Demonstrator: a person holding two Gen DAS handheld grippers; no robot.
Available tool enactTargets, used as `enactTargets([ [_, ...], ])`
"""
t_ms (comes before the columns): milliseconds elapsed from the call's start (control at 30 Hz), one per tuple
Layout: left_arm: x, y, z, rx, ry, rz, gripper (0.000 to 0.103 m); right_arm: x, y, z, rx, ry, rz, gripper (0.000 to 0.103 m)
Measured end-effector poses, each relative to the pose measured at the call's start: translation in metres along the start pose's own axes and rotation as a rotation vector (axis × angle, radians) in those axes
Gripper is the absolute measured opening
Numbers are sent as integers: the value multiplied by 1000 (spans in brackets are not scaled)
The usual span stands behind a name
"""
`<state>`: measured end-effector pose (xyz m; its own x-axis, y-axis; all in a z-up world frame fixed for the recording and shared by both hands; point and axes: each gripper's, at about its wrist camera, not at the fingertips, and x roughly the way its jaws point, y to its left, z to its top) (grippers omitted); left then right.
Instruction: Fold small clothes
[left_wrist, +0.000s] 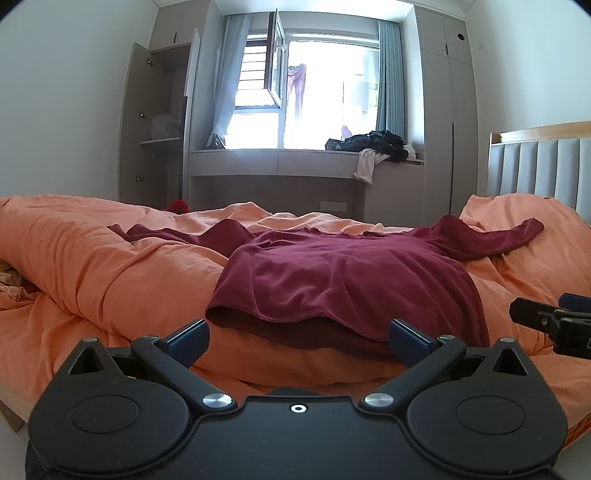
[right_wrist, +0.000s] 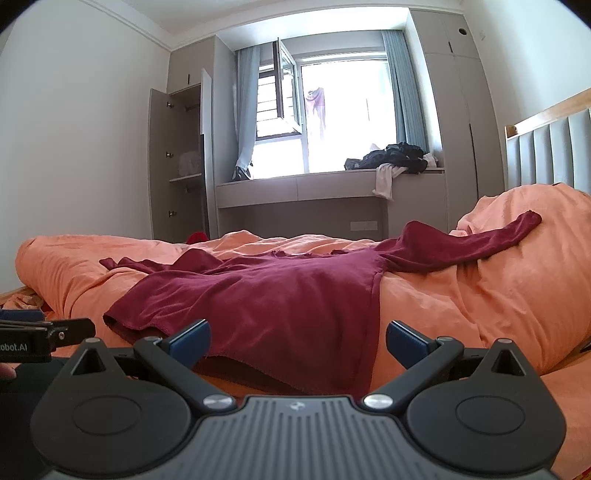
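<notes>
A dark red long-sleeved top (left_wrist: 332, 273) lies spread on the orange duvet (left_wrist: 92, 266), hem toward me, sleeves stretched out left and right. My left gripper (left_wrist: 299, 341) is open and empty, just short of the hem's left half. In the right wrist view the same top (right_wrist: 266, 295) lies ahead, and my right gripper (right_wrist: 297, 341) is open and empty at the hem's right part. Its right sleeve (right_wrist: 480, 243) runs up over a duvet bulge. Each gripper shows at the edge of the other's view: the right one (left_wrist: 554, 325), the left one (right_wrist: 48, 334).
A grey padded headboard (left_wrist: 535, 166) stands at the right. A window ledge (left_wrist: 277, 162) behind the bed holds a pile of dark clothes (left_wrist: 373, 142). An open wardrobe (left_wrist: 162, 122) is at the back left. The duvet is bunched up at the left.
</notes>
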<state>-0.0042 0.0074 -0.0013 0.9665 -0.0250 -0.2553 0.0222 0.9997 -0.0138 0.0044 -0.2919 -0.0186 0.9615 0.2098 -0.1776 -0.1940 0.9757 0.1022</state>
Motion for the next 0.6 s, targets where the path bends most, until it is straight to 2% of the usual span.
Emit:
enactTargets([
  [600,0,0,0,0,1,1,103,3,0,-2,13,13,-7,103],
])
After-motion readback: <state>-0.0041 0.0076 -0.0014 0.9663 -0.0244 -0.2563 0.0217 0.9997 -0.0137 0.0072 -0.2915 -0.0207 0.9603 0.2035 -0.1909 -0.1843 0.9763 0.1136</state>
